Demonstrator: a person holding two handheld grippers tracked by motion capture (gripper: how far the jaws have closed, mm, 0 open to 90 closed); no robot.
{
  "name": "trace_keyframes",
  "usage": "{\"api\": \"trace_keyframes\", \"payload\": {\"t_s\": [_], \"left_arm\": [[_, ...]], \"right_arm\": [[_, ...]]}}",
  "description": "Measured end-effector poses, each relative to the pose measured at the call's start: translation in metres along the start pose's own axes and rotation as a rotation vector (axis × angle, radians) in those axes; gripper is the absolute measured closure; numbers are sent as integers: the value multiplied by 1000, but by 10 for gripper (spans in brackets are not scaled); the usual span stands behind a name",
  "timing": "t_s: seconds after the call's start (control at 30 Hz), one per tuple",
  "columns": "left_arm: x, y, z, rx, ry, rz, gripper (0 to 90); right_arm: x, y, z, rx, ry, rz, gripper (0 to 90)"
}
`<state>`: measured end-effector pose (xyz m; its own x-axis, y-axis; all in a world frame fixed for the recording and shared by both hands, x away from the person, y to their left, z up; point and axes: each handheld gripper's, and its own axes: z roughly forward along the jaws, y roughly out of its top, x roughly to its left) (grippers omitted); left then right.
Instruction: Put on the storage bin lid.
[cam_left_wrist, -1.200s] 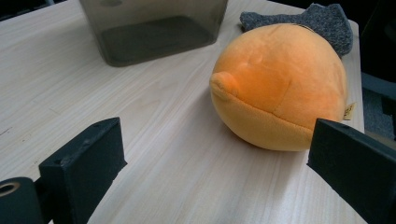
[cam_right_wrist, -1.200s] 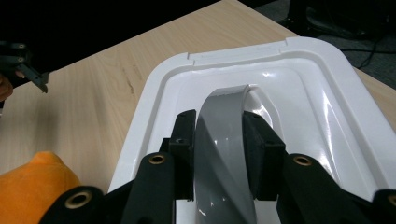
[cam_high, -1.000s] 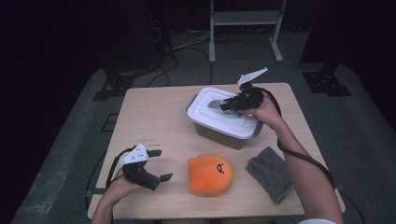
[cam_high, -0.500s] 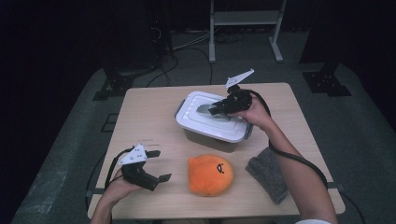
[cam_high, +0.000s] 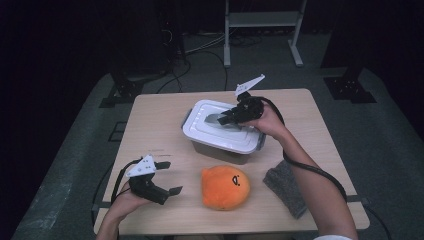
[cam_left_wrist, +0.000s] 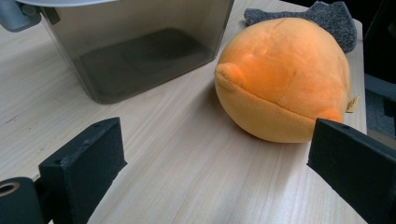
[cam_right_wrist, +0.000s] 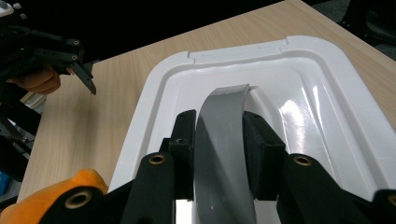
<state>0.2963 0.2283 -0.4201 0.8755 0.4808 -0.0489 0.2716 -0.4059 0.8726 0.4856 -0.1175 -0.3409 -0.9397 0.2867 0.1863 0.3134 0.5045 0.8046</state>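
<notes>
Sliding leftward, box (cam_high: 220, 142), right tool (cam_right_wrist: 218, 140) gripping handle (cam_right_wrist: 222, 154)

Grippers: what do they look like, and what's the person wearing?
Both the left gripper and the right gripper have black bodies and blocky black jaws. Each carries a pale three-cornered plate on top and trails a black cable. Forearms are bare; a white sleeve edge shows at the right arm.

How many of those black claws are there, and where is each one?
2. The left claw hovers open near the table's front-left, beside the orange plush. The right claw grips the grey handle on the white lid.
</notes>
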Motion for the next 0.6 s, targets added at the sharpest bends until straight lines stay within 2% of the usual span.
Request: {"api": "trace_keyframes", "payload": {"t_s": [0.6], "left_arm": [[-2, 2, -1, -6, -1, 8, 30]], "right_arm": [[5, 5, 10, 1, 38, -7, 663]]}}
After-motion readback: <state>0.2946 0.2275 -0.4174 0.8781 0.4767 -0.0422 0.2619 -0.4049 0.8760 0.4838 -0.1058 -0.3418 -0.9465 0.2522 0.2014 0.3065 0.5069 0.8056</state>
